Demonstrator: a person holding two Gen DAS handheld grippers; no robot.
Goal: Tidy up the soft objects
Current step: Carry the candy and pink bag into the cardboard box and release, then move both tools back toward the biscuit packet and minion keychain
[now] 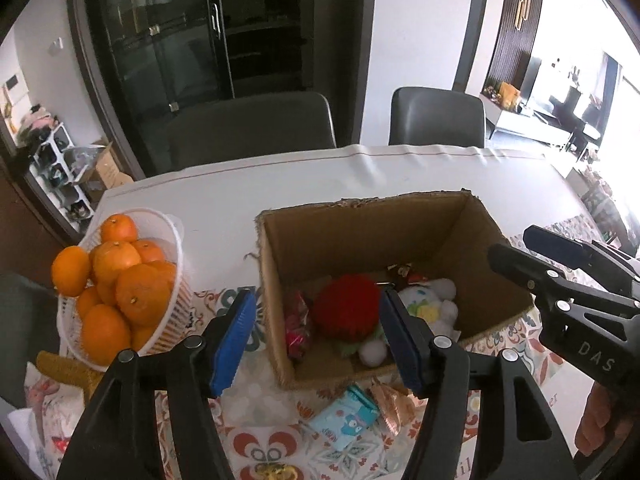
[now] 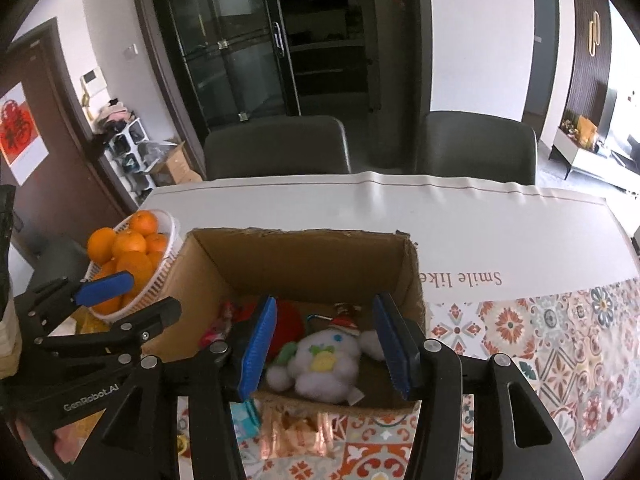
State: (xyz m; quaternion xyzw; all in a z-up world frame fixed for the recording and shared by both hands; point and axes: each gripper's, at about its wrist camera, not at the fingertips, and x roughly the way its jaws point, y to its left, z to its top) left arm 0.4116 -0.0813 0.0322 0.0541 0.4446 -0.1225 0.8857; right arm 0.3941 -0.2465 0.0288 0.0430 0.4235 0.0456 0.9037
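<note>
an open brown cardboard box (image 2: pixel 408 280) is seen on the worktop (image 2: pixel 360 208), just beside a white ribbed basket of oranges (image 1: pixel 176 280) at its left wall. a white plush toy (image 2: pixel 320 364) and a red knitted plush (image 1: pixel 346 308) are held inside the box, below its rim. the left gripper (image 1: pixel 318 340) and right gripper (image 2: pixel 326 350) are both spread wide and empty, poised over the near edge. bare worktop is left beyond the far wall.

White table (image 1: pixel 320 184) with patterned cloth (image 2: pixel 540 328), cardboard box (image 1: pixel 360 236), basket of oranges (image 1: pixel 176 280), small packets (image 1: pixel 344 420)
</note>
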